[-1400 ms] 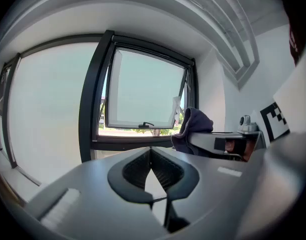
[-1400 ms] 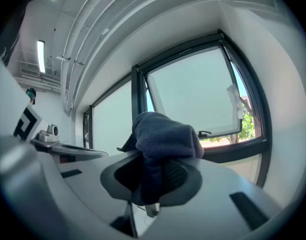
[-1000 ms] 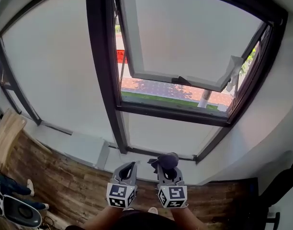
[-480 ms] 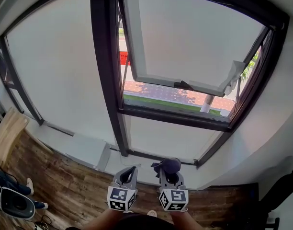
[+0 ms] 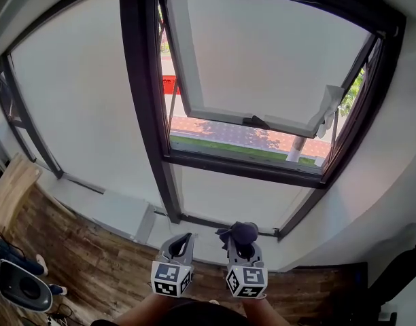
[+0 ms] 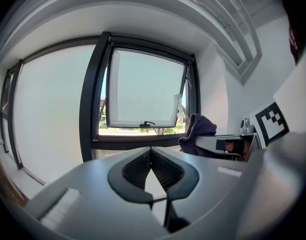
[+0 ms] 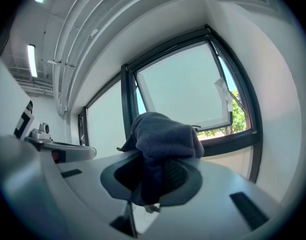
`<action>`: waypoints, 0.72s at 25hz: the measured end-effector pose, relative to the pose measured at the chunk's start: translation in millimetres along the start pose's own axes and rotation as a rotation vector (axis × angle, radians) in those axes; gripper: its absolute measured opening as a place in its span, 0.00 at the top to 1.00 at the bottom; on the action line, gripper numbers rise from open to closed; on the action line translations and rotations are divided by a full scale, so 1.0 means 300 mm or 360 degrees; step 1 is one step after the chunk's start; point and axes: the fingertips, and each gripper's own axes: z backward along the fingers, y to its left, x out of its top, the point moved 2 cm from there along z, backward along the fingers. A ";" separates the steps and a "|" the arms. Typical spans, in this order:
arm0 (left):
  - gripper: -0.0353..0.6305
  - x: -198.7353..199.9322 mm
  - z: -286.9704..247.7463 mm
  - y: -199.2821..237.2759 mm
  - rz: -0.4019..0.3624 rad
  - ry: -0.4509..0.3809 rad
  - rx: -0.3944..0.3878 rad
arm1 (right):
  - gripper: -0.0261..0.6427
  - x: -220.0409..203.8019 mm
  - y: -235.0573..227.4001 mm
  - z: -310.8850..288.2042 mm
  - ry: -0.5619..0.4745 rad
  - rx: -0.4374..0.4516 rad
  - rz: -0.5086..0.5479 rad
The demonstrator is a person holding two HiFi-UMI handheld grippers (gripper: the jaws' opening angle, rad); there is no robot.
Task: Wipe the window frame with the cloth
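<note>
So the left grey plastic two-jaw gripper and the right grey plastic two-jaw gripper are looking like twins, both sporting smooth matte shells that are curving into dark hoods around black ribbed pads. Each one is carrying a cube at the back end, the left white cube and the right white cube, both wearing black square markers
</note>
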 end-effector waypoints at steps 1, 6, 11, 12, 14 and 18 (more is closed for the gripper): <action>0.94 0.005 -0.003 -0.010 -0.0002 -0.0004 0.0005 | 0.84 0.007 -0.007 0.002 -0.0009 0.0010 0.0000; 0.94 -0.019 -0.017 -0.070 0.0002 0.0012 0.0008 | 0.84 0.000 -0.039 0.019 -0.0017 0.0052 0.0017; 0.94 -0.019 -0.045 -0.096 0.0000 -0.0003 0.0011 | 0.84 -0.015 -0.071 0.017 -0.0015 0.0071 0.0024; 0.94 -0.020 -0.049 -0.096 0.0002 -0.0004 0.0016 | 0.84 -0.016 -0.077 0.011 -0.0016 0.0073 0.0023; 0.94 -0.032 -0.058 -0.093 0.0011 0.0000 0.0026 | 0.84 -0.017 -0.084 -0.009 -0.0013 0.0087 0.0024; 0.94 -0.055 -0.099 -0.056 0.0037 0.0001 0.0061 | 0.84 -0.030 -0.064 -0.068 0.0010 0.0166 0.0067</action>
